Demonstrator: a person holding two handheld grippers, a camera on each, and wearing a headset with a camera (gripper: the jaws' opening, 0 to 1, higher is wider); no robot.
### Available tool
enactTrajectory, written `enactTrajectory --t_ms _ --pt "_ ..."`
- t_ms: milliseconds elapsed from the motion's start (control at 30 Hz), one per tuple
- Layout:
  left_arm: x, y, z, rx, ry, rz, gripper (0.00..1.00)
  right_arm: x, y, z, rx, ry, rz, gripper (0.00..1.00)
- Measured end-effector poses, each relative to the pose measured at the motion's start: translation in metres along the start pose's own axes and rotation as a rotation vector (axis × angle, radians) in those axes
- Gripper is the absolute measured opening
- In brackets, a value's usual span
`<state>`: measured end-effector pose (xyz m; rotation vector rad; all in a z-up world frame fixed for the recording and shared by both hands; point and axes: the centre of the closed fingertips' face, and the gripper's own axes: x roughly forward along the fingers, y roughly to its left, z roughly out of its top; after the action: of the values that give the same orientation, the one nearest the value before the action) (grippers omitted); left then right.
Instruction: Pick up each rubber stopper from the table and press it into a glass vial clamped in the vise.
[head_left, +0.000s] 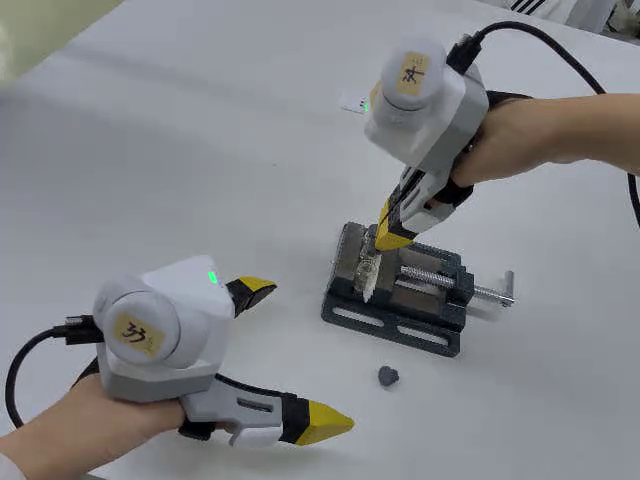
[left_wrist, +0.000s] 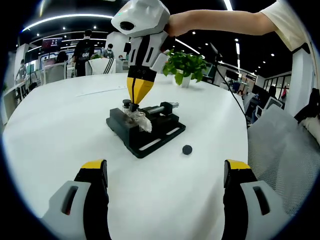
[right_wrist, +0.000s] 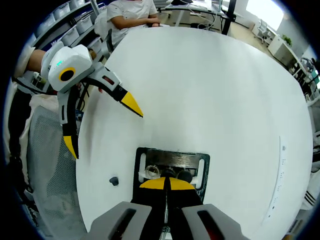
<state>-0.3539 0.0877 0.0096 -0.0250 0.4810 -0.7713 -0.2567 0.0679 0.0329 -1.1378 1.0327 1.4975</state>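
White table w/ vise, stopper

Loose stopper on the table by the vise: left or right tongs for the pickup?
Left. The left tongs are open and free, nearer the stopper; the right tongs are shut, tips down at the vial in the vise.

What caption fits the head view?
Right hand-held gripper, shut, at vials in the vise; left hand-held gripper open; one stopper on the table.

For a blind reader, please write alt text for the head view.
The right gripper, jaws shut, points down at a vial in the vise on a white table. The left gripper is open, and one stopper lies loose before the vise.
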Motion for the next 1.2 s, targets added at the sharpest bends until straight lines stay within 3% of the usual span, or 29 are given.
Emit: enactTrajectory --t_ms 733,1200 --pt "0.0036 -0.004 -0.0023 -0.017 -0.011 -0.002 0.96 0.0037 -0.0023 0.0004 0.081 0.081 0.044 0.0" --pt "0.0031 -0.0091 0.0028 -0.022 -0.015 0.005 0.96 0.0041 0.0005 -0.0011 0.118 0.088 0.045 0.0"
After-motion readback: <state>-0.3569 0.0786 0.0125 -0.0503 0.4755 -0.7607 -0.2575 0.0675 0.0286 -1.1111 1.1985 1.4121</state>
